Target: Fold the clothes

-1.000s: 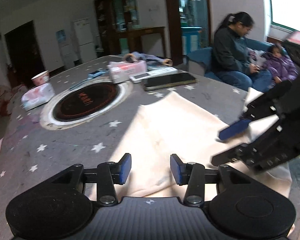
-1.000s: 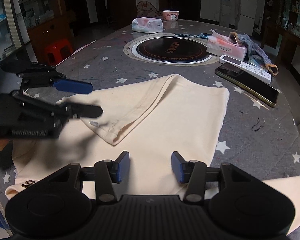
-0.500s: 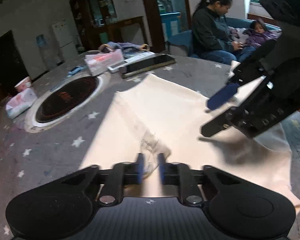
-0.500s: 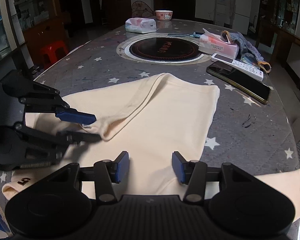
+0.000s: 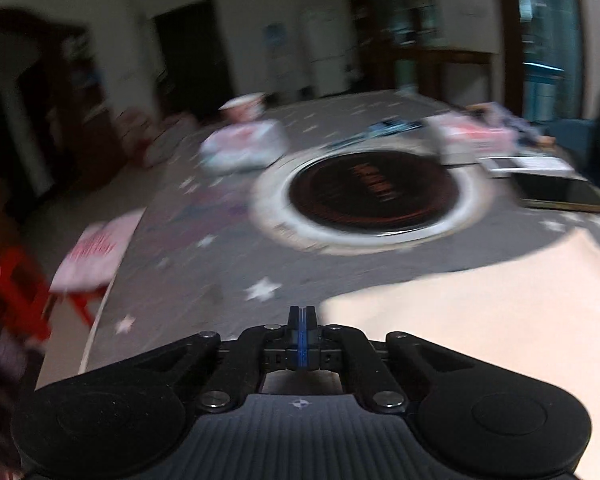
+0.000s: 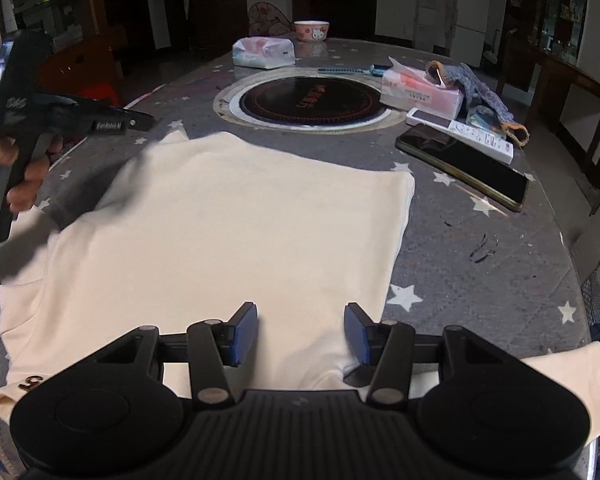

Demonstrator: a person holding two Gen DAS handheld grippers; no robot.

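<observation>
A cream shirt [image 6: 240,220] lies spread flat on the grey star-patterned table [image 6: 480,280]. In the blurred left wrist view it fills the lower right [image 5: 480,320]. My left gripper [image 5: 302,316] is shut, its pads pressed together right at the shirt's far left edge, which runs up to the tips. The right wrist view shows this left gripper [image 6: 150,120] held by a hand [image 6: 20,184] just above the shirt's raised far-left corner. My right gripper [image 6: 300,332] stands open over the near hem, with only flat cloth under it.
A round cooktop [image 6: 308,100] is set into the table's middle. Behind and to the right lie a tissue pack [image 6: 262,52], a pink bowl [image 6: 311,30], a tissue box [image 6: 420,92], a remote [image 6: 460,134] and a phone [image 6: 464,164]. A red stool [image 5: 12,292] stands left of the table.
The left gripper shut on the folded-over flap and carried it out to the left, so the shirt now lies unfolded and flat. The right gripper stayed open over the hem.
</observation>
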